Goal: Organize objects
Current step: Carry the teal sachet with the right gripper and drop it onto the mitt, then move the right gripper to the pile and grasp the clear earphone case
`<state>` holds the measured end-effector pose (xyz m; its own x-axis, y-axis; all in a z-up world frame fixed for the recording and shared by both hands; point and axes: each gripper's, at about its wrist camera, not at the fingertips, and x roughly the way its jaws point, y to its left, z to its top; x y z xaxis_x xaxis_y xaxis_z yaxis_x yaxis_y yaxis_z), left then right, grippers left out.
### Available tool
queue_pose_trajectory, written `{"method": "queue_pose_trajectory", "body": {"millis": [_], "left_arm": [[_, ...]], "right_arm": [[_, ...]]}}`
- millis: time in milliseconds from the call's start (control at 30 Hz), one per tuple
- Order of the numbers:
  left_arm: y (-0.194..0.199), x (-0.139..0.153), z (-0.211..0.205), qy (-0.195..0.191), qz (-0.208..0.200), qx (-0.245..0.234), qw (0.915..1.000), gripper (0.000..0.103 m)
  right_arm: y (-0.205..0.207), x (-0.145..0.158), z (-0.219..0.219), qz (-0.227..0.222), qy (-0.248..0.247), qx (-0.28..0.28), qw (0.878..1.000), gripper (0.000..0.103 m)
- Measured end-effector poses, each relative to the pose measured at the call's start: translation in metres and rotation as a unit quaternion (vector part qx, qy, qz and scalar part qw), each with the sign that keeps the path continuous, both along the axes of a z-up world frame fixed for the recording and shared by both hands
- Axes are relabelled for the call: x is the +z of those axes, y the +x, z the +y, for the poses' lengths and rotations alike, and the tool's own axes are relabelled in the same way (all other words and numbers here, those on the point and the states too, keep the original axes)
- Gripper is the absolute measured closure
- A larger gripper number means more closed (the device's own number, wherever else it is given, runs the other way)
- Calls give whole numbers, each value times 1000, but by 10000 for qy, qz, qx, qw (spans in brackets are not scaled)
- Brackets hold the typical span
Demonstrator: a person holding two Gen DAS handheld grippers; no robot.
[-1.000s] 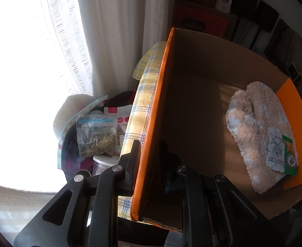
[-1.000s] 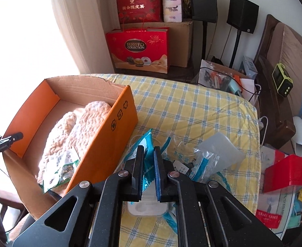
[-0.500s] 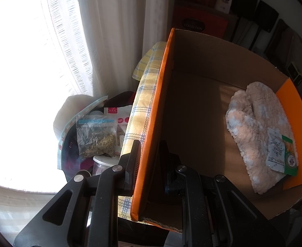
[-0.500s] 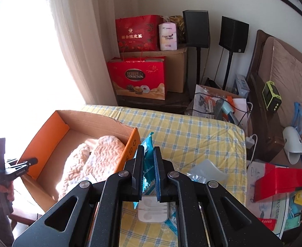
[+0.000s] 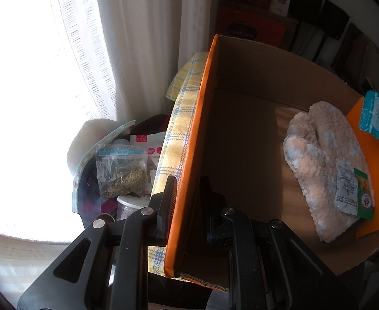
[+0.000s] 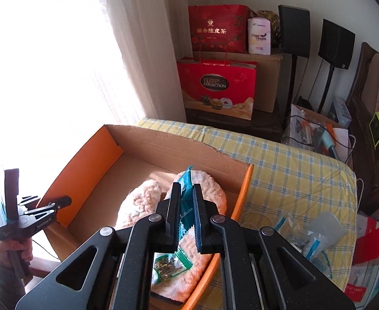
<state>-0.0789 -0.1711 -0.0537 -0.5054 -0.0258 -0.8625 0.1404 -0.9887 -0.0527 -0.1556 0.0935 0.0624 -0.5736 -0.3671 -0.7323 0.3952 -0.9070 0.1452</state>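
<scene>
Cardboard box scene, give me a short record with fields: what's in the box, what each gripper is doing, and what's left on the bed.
box: cardboard box, open top, orange side flaps, on the checked bedcover
in box: fluffy slippers with a green packet lying on them
left gripper: shut on the box's orange side wall
right gripper: shut on a teal pouch, held above the slippers
left on bed: clear plastic bags beside the box
</scene>
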Motion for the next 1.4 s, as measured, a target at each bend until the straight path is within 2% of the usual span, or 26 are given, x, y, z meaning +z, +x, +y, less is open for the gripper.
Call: {"method": "queue_pose_trajectory", "body": {"millis": [133, 300, 367, 467, 700, 833, 1133, 1400], "left_arm": [[0, 0, 0, 0, 2, 3, 10000, 88], [2, 0, -1, 12, 3, -4, 10000, 88], [2, 0, -1, 9, 3, -2, 10000, 88], [3, 0, -1, 9, 4, 1, 10000, 88], [3, 0, -1, 7, 1, -1, 10000, 88], [4, 0, -3, 9, 1, -5, 10000, 88], [5, 0, -3, 5, 1, -5, 10000, 88], [6, 1, -5, -14, -6, -5, 10000, 88]], "right_arm": [[-7, -18, -18, -159, -37, 160, 9997, 94], [-14, -35, -24, -92, 610, -86, 9981, 80], [-11, -34, -18, -46, 746, -199, 9970, 78], [-5, -26, -8, 2, 639, -176, 9978, 78], [11, -9, 18, 100, 819, -256, 9963, 75], [18, -8, 41, 21, 872, -451, 9952, 63], [33, -36, 90, -319, 936, -937, 9907, 62], [40, -59, 102, -527, 848, -1083, 9891, 62]]}}
